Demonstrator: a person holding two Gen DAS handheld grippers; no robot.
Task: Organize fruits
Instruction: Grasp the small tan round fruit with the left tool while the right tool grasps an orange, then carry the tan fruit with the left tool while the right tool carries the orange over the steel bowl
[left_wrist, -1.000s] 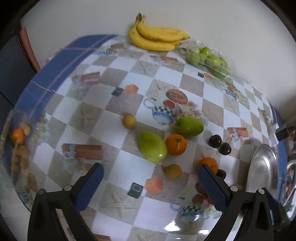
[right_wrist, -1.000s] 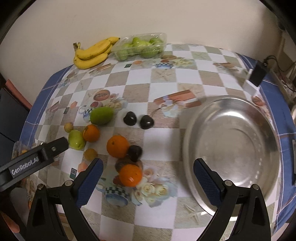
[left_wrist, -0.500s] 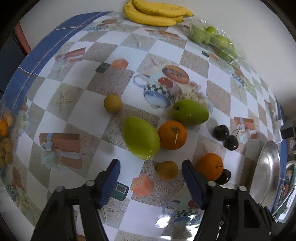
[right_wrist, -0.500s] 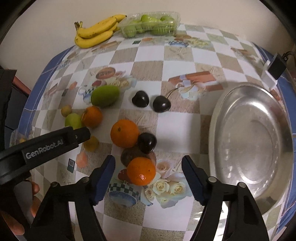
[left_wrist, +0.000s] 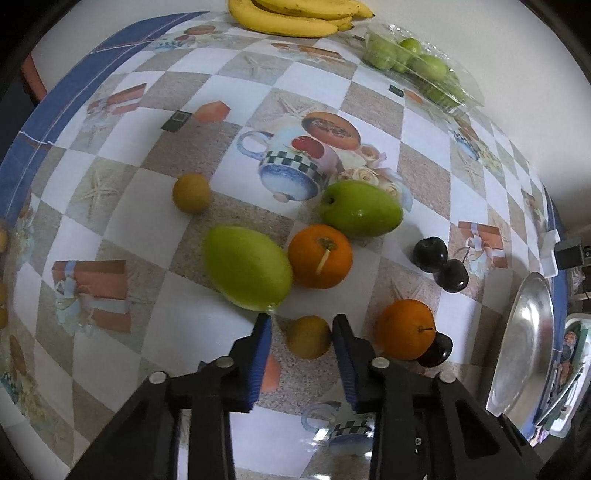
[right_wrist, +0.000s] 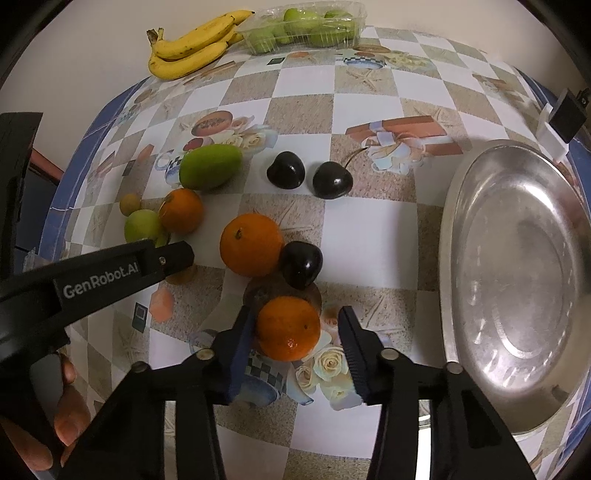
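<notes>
Loose fruit lies on the checked tablecloth. My left gripper (left_wrist: 302, 325) is open, its fingers on either side of a small yellow-brown fruit (left_wrist: 308, 336), with gaps on both sides. Just beyond lie a green mango (left_wrist: 246, 267), an orange (left_wrist: 320, 256) and a second green mango (left_wrist: 361, 208). My right gripper (right_wrist: 295, 320) is open around an orange (right_wrist: 288, 328), with gaps on both sides. Behind that orange lie a brown fruit (right_wrist: 263, 291), a dark cherry (right_wrist: 300, 264) and another orange (right_wrist: 251, 245). The steel bowl (right_wrist: 517, 413) stands empty at the right.
Bananas (right_wrist: 188, 48) and a clear tray of green fruit (right_wrist: 303, 26) sit at the table's far edge by the wall. Two dark cherries (right_wrist: 308, 176) lie mid-table. Another small yellow-brown fruit (left_wrist: 191, 192) lies to the left. A black box (right_wrist: 567, 114) sits at the right edge.
Both grippers have moved forward and down toward the table and narrowed. The left now brackets the small yellow-brown fruit, the right brackets the near orange.
</notes>
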